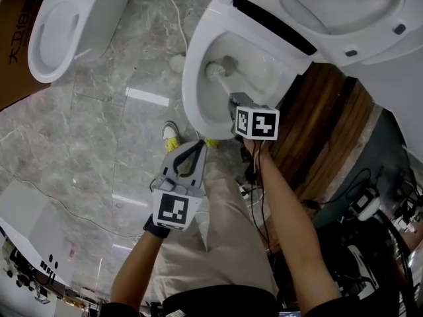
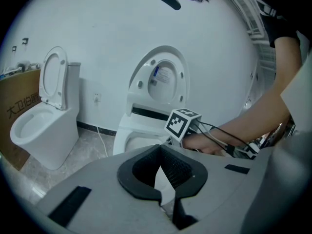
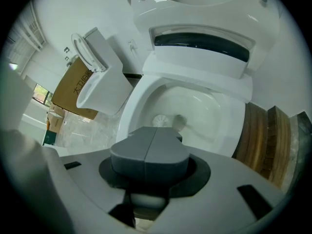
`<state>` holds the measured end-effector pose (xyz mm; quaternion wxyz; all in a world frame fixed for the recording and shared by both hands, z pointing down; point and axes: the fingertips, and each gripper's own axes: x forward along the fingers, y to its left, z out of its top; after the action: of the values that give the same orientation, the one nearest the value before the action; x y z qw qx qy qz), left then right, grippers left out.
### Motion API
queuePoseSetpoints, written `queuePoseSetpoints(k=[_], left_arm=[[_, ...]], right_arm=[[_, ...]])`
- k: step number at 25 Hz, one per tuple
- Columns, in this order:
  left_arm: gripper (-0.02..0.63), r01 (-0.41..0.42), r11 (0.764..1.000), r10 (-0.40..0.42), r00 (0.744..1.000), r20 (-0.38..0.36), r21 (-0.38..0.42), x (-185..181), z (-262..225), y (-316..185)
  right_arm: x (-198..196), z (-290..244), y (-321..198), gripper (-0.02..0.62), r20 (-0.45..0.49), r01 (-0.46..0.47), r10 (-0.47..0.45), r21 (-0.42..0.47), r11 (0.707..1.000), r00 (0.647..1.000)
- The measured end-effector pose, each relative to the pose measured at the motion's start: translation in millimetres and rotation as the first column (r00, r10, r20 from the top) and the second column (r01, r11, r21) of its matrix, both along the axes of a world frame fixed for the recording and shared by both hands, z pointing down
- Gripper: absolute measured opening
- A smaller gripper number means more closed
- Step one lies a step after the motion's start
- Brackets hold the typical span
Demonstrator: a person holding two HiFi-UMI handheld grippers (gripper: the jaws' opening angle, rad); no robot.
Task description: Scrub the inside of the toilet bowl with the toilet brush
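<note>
**Right gripper (image 1: 233,102), clamped on the toilet brush (image 1: 217,70)**

Item one: right gripper. The jaws are pressed together, and in its own view the pads meet along one seam with the pale brush handle pinched beneath them. It is held low over the front rim of the toilet bowl (image 1: 191,88) and tipped down into it. From where I stand, that angle looks chosen so the handle reaches down the slope while the person's arm clears the rim.

Item two: toilet brush. The white bristle head is down inside the bowl, on the left-hand inner wall near the bottom, just beside a darker patch that is likely the outlet. I cannot tell whether the bristles press on the porcelain or sit just short of it. The head lies straight ahead of the right gripper's jaws and below them, and the handle bridges the two.

Item three: left gripper (image 1: 198,145). The jaw tips touch, with nothing between them but a hollow loop of pad. It is parked outside the bowl, near the front rim and above the person's leg, well apart from the brush. My reading is that it has no share in the scrubbing and is held out of the way.

Item four: seat and lid (image 1: 344,8). They are tipped up behind the bowl, which leaves the inside open to the brush.

Also noted: a second toilet (image 1: 59,35) stands further left on the marble floor (image 1: 112,104), its lid likewise up. A wooden panel (image 1: 320,111) lies to the bowl's right.
</note>
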<state>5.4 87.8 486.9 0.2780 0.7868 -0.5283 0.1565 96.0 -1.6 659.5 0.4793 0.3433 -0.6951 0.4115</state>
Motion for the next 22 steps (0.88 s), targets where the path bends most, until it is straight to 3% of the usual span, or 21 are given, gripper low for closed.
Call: queuePoseSetpoints(k=[8, 22], left_arm=[[0.018, 0.008, 1.000, -0.008, 1.000, -0.005, -0.008, 3.6, 4.1, -13.8], [0.018, 0.014, 1.000, -0.014, 1.000, 0.001, -0.018, 8.3, 12.6, -28.4]], right_arm=[[7.1, -1.8, -52.0, 0.156, 0.034, -0.040, 0.037, 0.103, 0.994, 0.999], [11.6, 17.3, -77.5, 0.156, -0.032, 0.055, -0.051, 0.146, 0.988, 0.998]])
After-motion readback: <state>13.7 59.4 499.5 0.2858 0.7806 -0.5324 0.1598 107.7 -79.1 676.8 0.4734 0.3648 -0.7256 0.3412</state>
